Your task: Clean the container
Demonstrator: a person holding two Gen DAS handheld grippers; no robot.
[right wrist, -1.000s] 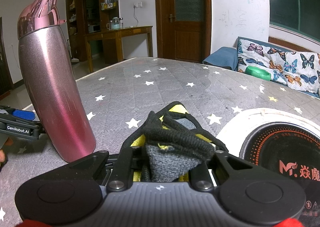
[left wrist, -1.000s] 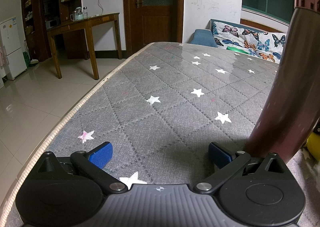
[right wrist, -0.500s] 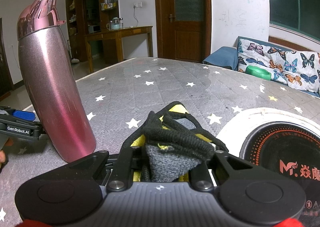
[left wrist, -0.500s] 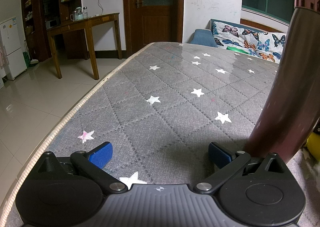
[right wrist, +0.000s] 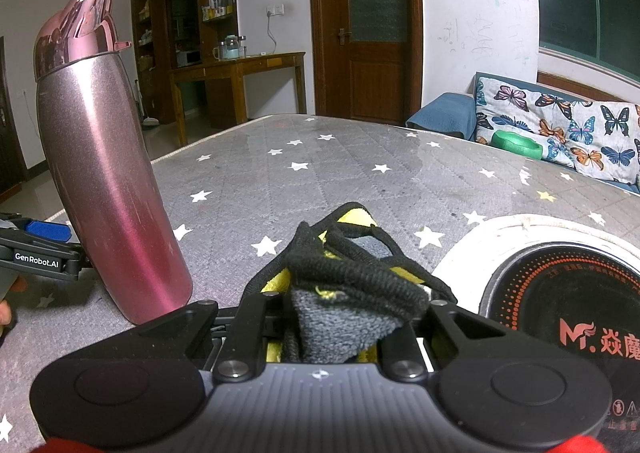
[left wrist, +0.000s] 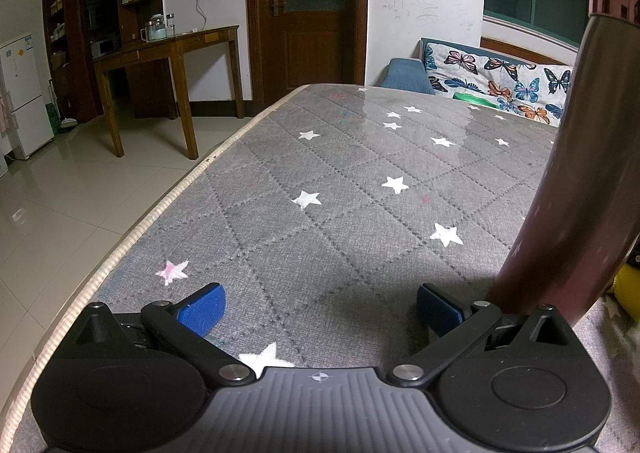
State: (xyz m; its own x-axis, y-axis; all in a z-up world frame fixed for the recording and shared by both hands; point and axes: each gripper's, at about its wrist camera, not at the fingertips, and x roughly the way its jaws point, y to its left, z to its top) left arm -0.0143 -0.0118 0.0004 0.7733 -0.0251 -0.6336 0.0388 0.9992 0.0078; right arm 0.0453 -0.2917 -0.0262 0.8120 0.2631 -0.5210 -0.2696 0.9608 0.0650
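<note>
While your left gripper sits low and level over the near left part of the worktop, its jaws are spread wide with nothing between them, and its blue pads hover just above the grey star-printed cover. From the right wrist view you can see that same left gripper at the far left edge, pointing toward the base of the bottle, with a bit of your hand behind it.

Just to its right stands the pink metallic bottle, lid on, resting on the worktop and leaning in the fisheye picture; in the left wrist view the bottle rises right beside the gripper's right finger, outside the jaws. Whether that finger touches it cannot be told.

Further right, your right gripper is held low and roughly level, its jaws clamped on a bunched grey cloth with black edging and yellow patches. The cloth sits near the bottle's base but apart from it.

At the far right lies a round black induction cooker with red markings.
</note>
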